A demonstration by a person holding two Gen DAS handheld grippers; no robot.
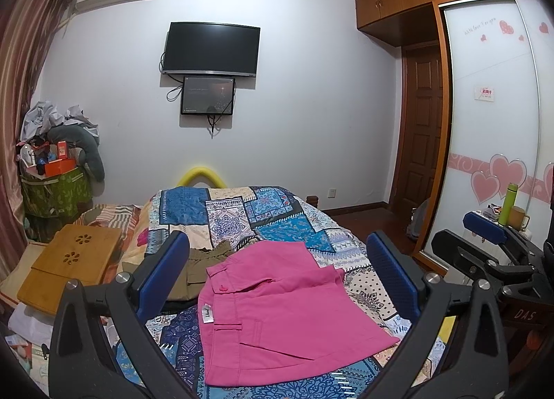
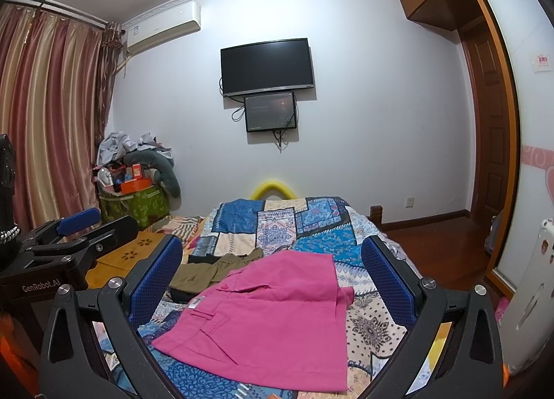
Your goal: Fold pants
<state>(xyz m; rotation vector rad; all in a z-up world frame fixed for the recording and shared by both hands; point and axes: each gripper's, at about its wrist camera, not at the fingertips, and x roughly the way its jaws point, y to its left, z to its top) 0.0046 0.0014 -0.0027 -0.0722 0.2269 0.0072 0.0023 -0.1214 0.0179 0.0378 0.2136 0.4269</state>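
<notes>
Pink pants [image 1: 284,316] lie folded into a compact rectangle on the patchwork bedspread [image 1: 242,215], waistband to the left. They also show in the right wrist view [image 2: 277,319]. My left gripper [image 1: 277,277] is open and empty, held above the pants with its blue pads wide apart. My right gripper [image 2: 273,281] is open and empty too, hovering over the same pants. The right gripper also shows at the right edge of the left wrist view [image 1: 491,243]. The left gripper shows at the left of the right wrist view [image 2: 76,229].
Folded olive-brown pants [image 1: 200,267] lie just behind the pink ones. A wooden lap tray [image 1: 72,264] rests on the bed's left side. A cluttered green bin [image 1: 52,191] stands by the curtain. A wardrobe [image 1: 491,122] and a green bottle [image 1: 508,203] are at right.
</notes>
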